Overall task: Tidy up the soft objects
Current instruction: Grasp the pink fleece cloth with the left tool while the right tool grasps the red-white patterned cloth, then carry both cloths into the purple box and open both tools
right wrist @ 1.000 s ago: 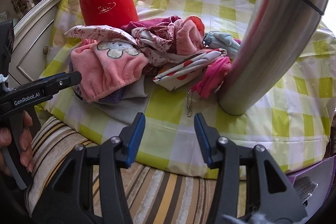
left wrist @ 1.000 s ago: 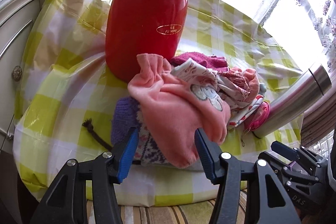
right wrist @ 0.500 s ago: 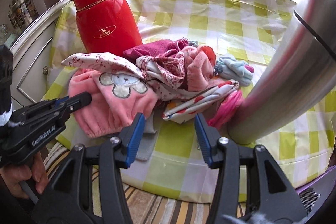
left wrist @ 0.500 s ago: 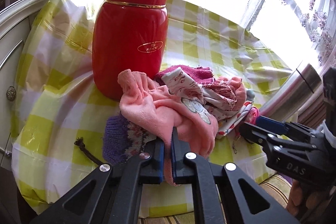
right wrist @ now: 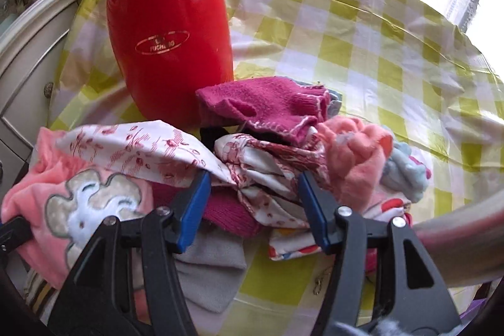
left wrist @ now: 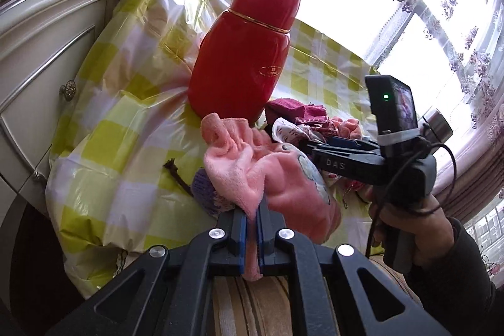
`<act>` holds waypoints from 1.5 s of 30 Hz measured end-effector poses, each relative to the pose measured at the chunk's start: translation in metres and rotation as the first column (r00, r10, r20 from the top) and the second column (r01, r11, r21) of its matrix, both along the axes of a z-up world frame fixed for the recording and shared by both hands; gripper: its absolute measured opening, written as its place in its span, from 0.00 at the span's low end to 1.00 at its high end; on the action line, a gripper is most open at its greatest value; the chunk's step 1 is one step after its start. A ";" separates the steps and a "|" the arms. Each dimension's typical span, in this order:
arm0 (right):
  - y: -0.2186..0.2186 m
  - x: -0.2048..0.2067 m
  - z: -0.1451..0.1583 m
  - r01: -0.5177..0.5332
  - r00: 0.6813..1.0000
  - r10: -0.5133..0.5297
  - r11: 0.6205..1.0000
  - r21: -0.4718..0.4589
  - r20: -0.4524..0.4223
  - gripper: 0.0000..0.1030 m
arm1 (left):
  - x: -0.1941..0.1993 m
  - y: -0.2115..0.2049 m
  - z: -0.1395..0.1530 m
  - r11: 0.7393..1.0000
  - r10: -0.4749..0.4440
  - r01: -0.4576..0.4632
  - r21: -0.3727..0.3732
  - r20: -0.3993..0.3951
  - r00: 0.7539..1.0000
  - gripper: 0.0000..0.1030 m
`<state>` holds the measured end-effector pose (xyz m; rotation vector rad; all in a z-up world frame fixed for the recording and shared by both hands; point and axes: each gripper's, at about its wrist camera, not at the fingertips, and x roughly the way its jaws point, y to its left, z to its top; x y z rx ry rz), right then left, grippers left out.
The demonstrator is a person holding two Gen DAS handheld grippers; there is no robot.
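Observation:
A heap of small soft clothes lies on the yellow-checked table. My left gripper [left wrist: 251,214] is shut on the edge of a pink fleece garment [left wrist: 252,169] with a white flower patch; it also shows at the left of the right wrist view [right wrist: 41,194]. My right gripper [right wrist: 253,194] is open, its fingers on either side of a white cloth with red print [right wrist: 252,172] in the middle of the heap. A magenta knitted piece [right wrist: 264,106] lies on top behind it. A purple knitted piece [left wrist: 204,188] sits under the pink garment.
A red flask [right wrist: 167,30] stands upright just behind the heap. A steel flask [right wrist: 456,225] stands at the right edge. A white cabinet [left wrist: 37,59] borders the table on the left. A striped cushion [left wrist: 252,304] lies below the table's front edge.
My left gripper closed on the pink garment and pulled it back and up from the heap. My right gripper moved forward into the heap and now straddles the printed cloth.

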<state>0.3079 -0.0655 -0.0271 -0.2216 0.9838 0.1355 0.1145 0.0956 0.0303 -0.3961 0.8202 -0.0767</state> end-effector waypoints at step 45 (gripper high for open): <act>-0.197 -0.212 0.079 0.353 0.917 -0.380 0.915 0.197 0.120 0.27 | 0.015 -0.230 0.036 0.906 -0.391 0.390 0.162 -0.031 0.920 0.19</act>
